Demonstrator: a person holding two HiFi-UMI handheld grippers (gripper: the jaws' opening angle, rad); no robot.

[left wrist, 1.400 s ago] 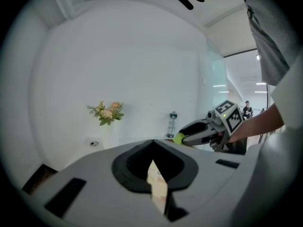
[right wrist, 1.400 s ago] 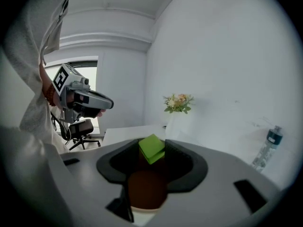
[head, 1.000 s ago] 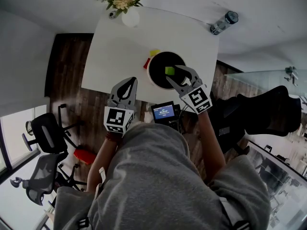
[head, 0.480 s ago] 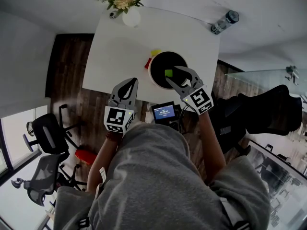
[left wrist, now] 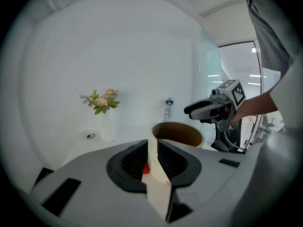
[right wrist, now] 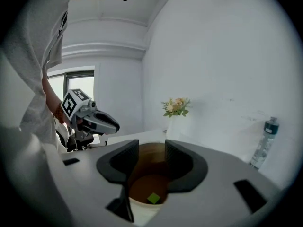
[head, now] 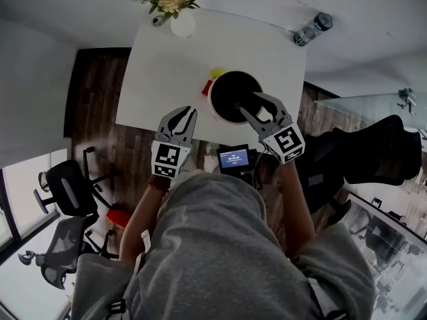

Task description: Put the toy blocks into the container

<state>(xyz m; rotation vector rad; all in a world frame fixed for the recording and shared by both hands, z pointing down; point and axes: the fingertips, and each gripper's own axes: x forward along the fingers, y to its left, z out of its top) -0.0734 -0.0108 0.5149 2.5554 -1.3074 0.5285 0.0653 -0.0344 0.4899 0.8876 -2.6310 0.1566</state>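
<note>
Office space with a dark wood floor (head: 93, 99) and white walls. White table (head: 180, 59) fills the far centre of the head view. Person in a grey top (head: 213, 245) fills the near side. Two black office chairs (head: 63, 185) stand on the floor at near left. Round container (head: 213, 105), white outside and dark inside, stands on the table close to its near edge, right of centre. Right gripper (head: 250, 104) hangs over the container's near right rim with its jaws spread wide and nothing between them. Its own view looks down through the gap into the container. Left gripper (head: 185, 114) is over the table's near edge, left of the container and apart from it. Its jaws are opening, the gap is narrow, and the pads press on nothing. Small device with a lit screen (head: 235, 159) sits near of the table edge, between the two grippers. White vase of flowers (head: 180, 22) is at the table's far edge, left of centre. Water bottle (head: 312, 30) is by the far right corner. Green block (right wrist: 153, 198) lies on the container's floor. Red block (head: 206, 87) lies on the table just beside the container's left wall; it shows through the left gripper's gap, beyond the jaws. Yellow block (head: 217, 73) lies just far of the red one.
</note>
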